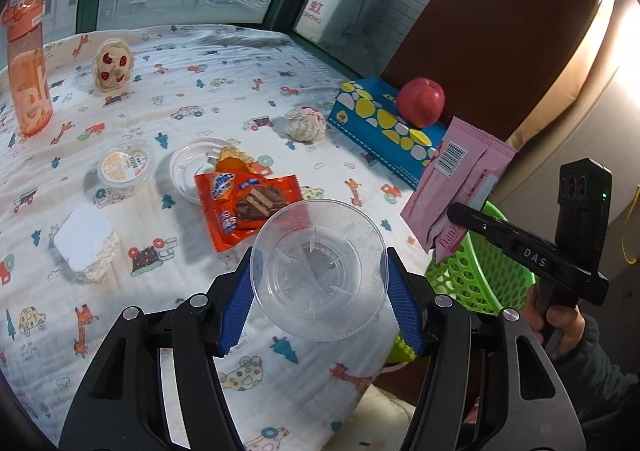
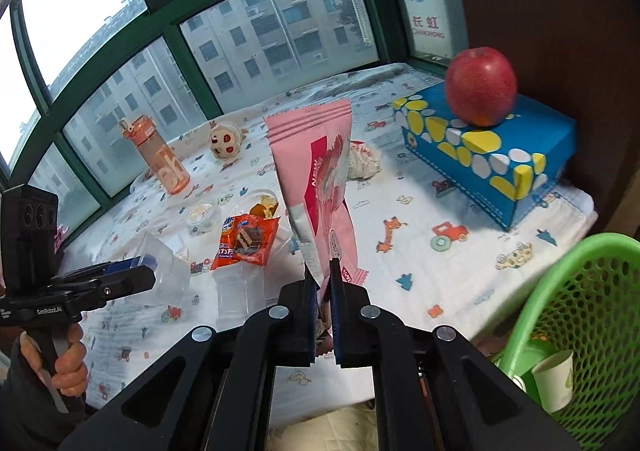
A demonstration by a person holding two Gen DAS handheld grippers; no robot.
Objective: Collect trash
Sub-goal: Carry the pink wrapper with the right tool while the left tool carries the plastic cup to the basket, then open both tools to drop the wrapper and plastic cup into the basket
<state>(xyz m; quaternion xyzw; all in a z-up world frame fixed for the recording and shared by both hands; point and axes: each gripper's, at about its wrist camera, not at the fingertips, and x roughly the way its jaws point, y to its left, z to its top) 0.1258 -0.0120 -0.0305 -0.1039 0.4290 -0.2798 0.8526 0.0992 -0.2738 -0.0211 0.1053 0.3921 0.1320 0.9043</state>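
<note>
Both hands carrying trash toward the green basket (image 2: pixel 580 315) at lower right.
We keep the left gripper (image 1: pixel 320 283) jaws clamped on the clear cup (image 1: pixel 318 269), the right gripper (image 2: pixel 322 291) jaws pinching the pink wrapper (image 2: pixel 316 187), releasing only above the basket.

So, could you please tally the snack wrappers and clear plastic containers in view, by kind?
Snack wrappers: 2 – pink foil wrapper in the right gripper, orange biscuit wrapper on the table.
Clear plastic containers: 3 – clear round cup in the left gripper, small labelled lidded tub, shallow clear lid.
Total: 5
</note>
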